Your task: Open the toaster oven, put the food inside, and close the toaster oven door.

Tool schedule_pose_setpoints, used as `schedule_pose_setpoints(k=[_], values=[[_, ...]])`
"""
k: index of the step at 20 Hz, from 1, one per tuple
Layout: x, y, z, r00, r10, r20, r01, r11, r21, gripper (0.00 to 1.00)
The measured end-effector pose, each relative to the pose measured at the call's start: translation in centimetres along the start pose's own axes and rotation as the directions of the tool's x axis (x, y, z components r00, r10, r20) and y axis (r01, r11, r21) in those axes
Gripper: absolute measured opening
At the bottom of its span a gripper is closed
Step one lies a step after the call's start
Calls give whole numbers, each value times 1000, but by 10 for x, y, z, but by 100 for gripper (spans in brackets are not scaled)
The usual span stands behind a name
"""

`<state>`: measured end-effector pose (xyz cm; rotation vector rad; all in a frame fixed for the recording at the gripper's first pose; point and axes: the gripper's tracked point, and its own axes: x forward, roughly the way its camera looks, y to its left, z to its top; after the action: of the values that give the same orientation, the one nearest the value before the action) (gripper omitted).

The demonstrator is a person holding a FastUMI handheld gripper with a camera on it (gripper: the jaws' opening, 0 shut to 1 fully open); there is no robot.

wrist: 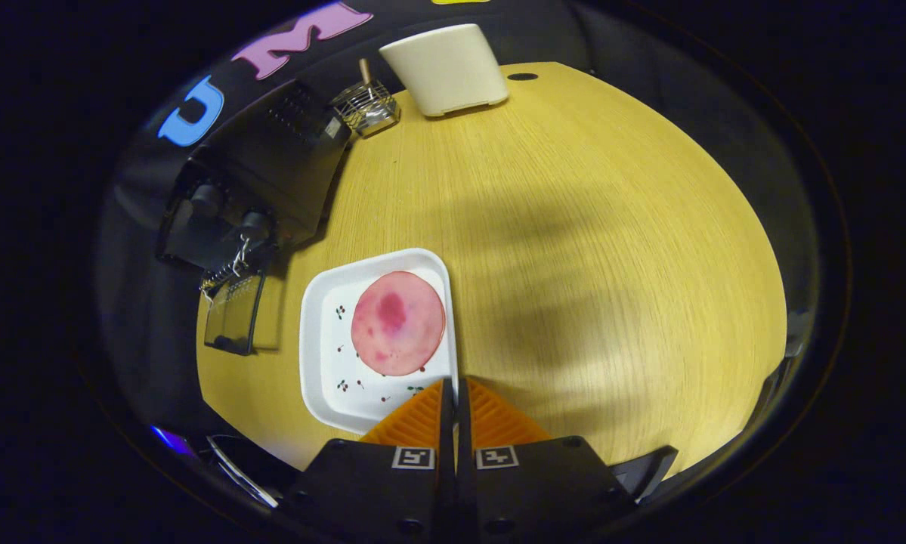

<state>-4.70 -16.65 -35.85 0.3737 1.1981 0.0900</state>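
Note:
A square white plate carries a round pink slice of food and lies on the wooden table. The plate's right rim runs straight in between my fingers. My gripper is shut on that rim, both fingers pressing together on it. Beyond the plate to the left stands the black toaster oven, with two knobs on its front. Its glass door hangs open and lowered toward the table, just left of the plate.
A white tapered container stands at the table's far edge. A small wire rack with a wooden handle sits between it and the oven. A dark hole marks the tabletop by the container.

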Motion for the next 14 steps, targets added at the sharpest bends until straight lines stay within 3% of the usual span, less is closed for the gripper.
schedule_pose_setpoints(k=[8,14], values=[[-23,15,-4,994,91,57,-98,989,114,5],[-49,16,2,984,141,111,-164,958,237,5]])
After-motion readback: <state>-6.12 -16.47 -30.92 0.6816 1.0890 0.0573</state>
